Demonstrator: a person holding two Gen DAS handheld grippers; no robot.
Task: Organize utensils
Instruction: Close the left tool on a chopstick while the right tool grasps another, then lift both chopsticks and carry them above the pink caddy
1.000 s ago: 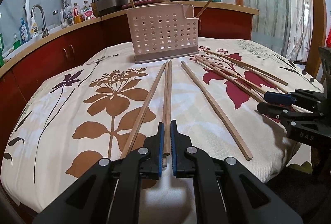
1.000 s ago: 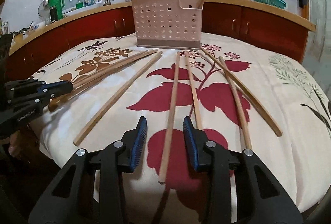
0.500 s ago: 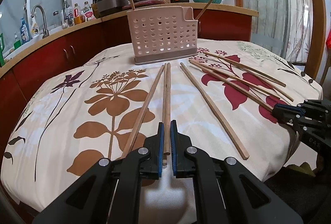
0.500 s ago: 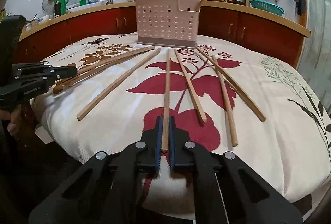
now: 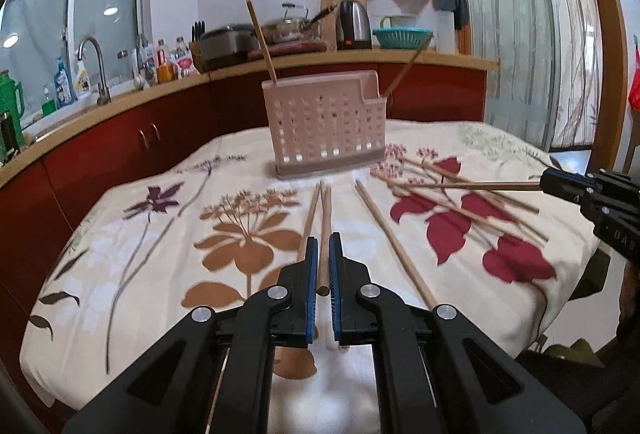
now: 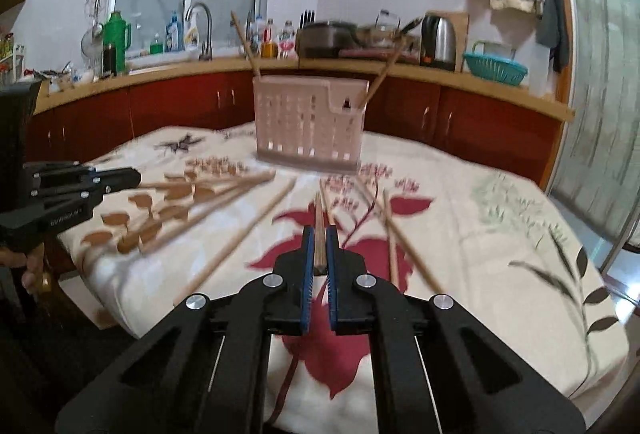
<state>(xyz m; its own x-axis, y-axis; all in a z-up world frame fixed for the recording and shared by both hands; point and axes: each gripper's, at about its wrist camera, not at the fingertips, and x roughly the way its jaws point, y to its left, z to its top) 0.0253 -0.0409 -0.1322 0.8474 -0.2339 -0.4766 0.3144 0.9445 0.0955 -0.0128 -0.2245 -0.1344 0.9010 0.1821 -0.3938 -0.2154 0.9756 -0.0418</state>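
A pink perforated utensil holder (image 5: 326,125) stands at the far side of the floral tablecloth (image 5: 132,258), with two chopsticks leaning out of it; it also shows in the right wrist view (image 6: 310,123). Several wooden chopsticks lie loose on the cloth. My left gripper (image 5: 323,262) is shut on a chopstick (image 5: 325,230), lifted above the cloth and pointing toward the holder. My right gripper (image 6: 319,254) is shut on another chopstick (image 6: 319,230), also lifted. In the left wrist view the right gripper (image 5: 560,181) holds its chopstick (image 5: 460,185) across the table.
More loose chopsticks (image 6: 236,242) lie left and right (image 6: 394,234) of my right gripper. A kitchen counter (image 5: 120,97) with sink, bottles, pots and kettle curves behind the table. The table's near edge drops off just below both grippers.
Both grippers have risen from the cloth, each with its chopstick held. The right gripper went from open a second ago to shut on its chopstick. Both views are higher than before.
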